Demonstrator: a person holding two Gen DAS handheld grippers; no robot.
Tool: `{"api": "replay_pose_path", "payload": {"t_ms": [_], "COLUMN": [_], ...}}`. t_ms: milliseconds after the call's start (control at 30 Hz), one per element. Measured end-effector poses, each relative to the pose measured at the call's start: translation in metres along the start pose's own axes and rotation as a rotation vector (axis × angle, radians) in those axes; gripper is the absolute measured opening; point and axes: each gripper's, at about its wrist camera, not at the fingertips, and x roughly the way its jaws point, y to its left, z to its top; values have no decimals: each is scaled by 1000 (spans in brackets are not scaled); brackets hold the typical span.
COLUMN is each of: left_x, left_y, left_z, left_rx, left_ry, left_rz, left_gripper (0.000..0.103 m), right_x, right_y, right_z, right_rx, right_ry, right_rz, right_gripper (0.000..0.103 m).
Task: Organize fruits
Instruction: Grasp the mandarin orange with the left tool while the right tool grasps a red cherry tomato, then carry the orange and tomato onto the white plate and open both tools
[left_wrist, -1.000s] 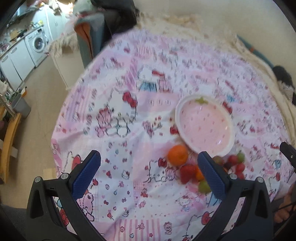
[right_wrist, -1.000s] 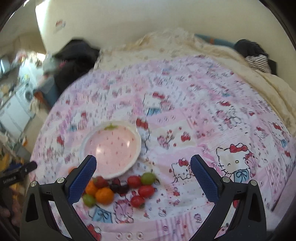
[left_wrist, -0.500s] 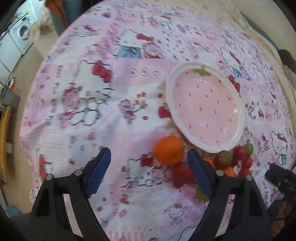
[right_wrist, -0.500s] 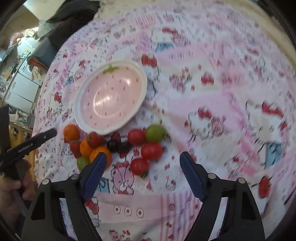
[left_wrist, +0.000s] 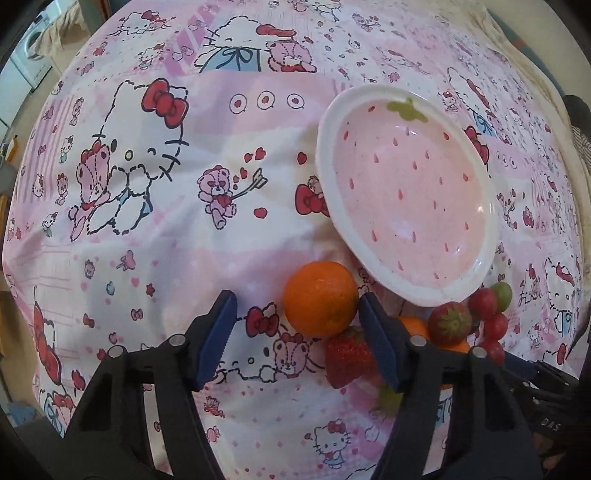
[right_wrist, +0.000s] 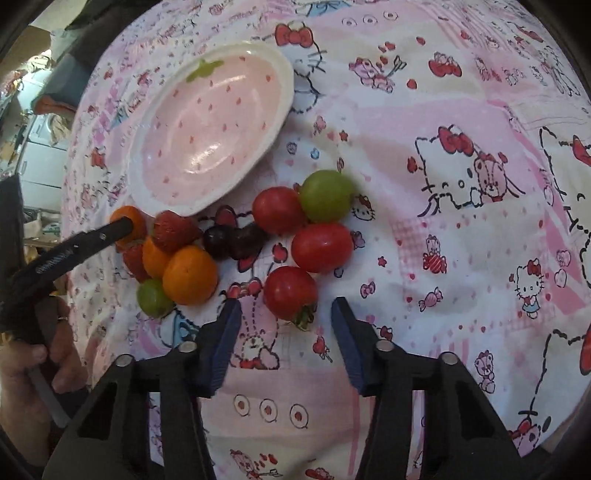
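Now low over the pink printed cloth (left_wrist: 258, 229): left gripper (left_wrist: 295, 314) spread wide, right finger touching the orange (left_wrist: 320, 297) beside the strawberry plate (left_wrist: 332, 199); right gripper (right_wrist: 286, 314) also parted, just short of a red tomato (right_wrist: 290, 292) in the fruit cluster below that plate.

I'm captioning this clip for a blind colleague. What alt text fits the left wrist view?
The open left tool reaches toward an orange lying on a pink cartoon-print cloth, its right finger beside the fruit. Just beyond sits an empty strawberry-patterned plate, with strawberries, red tomatoes and a green one clustered at its near edge.
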Motion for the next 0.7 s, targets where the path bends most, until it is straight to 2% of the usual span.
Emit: {"api": "replay_pose_path", "payload": {"t_ms": [67,133,167,267,500,700], "left_x": [1,1,1,-2,-22,-49], "left_y": [-4,-10,-12,-13,1,6], "left_z": [0,0,-1,-1,-10,-8], "left_rx": [16,33,37,49,19,30], "left_ry": [4,7,7,-7,-45,-123], "left_rz": [-8,-30,-36,-36,-53,-41], "left_gripper": [53,39,37,36,36,36], "right_x": [2,4,3,0,-16,-42], "right_y": [2,2,2,4,10,20], "right_z": [1,1,1,1,-9,-7], "right_rx": [-18,-28,-31,-43,-51,-75], "right_ry": [-11,-15,-17,-30,-71,-167], "right_rz": [-29,-33,-26,-25,46,110], "right_gripper": [42,36,32,32,32,32]}}
